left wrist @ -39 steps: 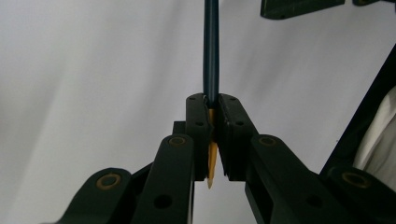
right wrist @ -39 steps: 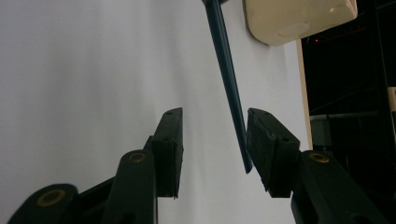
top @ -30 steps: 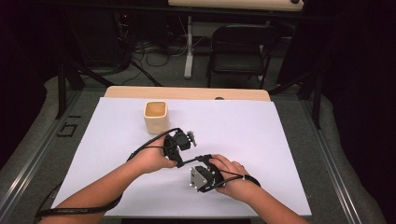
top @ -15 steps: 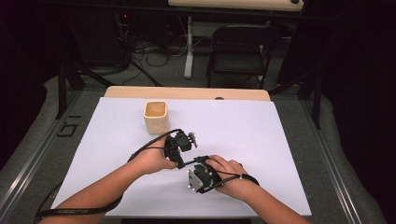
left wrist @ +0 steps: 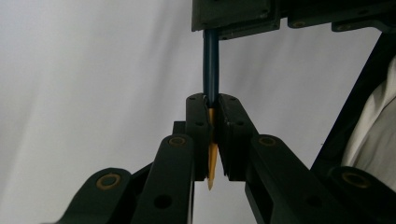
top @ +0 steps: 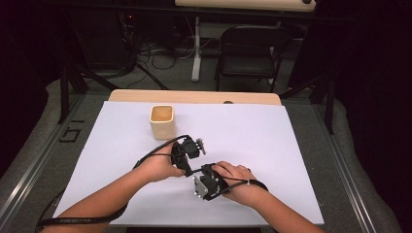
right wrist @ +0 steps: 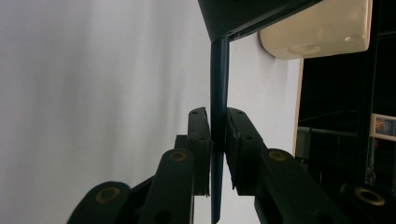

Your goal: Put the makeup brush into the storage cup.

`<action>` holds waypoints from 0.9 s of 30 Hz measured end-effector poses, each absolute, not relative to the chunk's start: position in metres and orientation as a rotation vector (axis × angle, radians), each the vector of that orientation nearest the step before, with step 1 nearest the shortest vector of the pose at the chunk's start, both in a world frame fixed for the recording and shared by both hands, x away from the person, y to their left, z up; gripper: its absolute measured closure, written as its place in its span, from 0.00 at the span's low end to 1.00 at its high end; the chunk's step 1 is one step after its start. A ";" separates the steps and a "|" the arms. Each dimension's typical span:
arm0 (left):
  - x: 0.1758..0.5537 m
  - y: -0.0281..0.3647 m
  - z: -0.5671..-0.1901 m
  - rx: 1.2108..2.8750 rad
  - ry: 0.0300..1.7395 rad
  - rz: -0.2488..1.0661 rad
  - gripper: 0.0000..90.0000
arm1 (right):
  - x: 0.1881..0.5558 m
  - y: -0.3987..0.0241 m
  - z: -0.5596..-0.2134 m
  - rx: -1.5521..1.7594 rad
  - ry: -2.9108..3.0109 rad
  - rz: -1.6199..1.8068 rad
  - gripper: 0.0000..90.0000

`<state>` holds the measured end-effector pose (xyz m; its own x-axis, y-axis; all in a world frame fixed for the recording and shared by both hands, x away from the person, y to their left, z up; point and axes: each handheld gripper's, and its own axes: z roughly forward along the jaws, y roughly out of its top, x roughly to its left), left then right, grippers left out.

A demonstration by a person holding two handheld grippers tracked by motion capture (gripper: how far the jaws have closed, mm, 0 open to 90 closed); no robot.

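**Pencil clamped at both ends between two tools; placement outstanding**

The pencil (left wrist: 210, 65) was a slim, dark blue-green shaft with a smooth painted finish, tapering to a bare yellowish wood cone at its sharpened end. It was found held clear of the desk (top: 272, 141), spanning the short gap between the two hands at the near middle. The left tool (left wrist: 211, 135) was closed on the sharpened end, its flat black pads pressing the shaft just where paint gave way to wood. The right tool (right wrist: 217, 149) had just been closing and its pads were seen pressing on the shaft toward the opposite end.

Judged progress: pickup complete, and a handover between hands appeared to be at the point of double grip. Release by one tool and delivery remained to be done. The likely destination was the cup (top: 162, 121), a cream, square-sided container with rounded corners and a matte look, standing upright and well apart from the hands toward the far left.

The desk carried a smooth, pale sheet; a strip of light wood showed along its far edge.
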<state>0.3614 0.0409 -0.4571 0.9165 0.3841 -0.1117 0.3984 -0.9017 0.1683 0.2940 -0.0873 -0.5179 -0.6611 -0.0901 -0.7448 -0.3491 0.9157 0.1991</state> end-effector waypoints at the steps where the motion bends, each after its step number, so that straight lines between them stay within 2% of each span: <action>1: 0.361 0.041 -0.457 2.890 0.595 -0.113 0.93 | 0.294 -0.087 -0.517 -0.319 2.272 0.405 0.92; 20: 0.362 0.042 -0.457 2.865 0.596 -0.106 0.92 | 0.296 -0.085 -0.514 -0.306 2.282 0.381 0.94; 23: 0.362 0.044 -0.454 2.861 0.602 -0.056 0.76 | 0.296 -0.086 -0.514 -0.304 2.291 0.378 0.94; 27: 0.362 0.053 -0.450 2.813 0.634 -0.033 0.61 | 0.297 -0.089 -0.515 -0.292 2.303 0.383 0.94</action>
<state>0.3625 0.0534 -0.4498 0.9046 0.4190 -0.0783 0.4250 -0.8718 0.2436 0.2968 -0.0889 -0.5154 -0.6782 -0.0916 -0.7291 -0.3227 0.9285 0.1836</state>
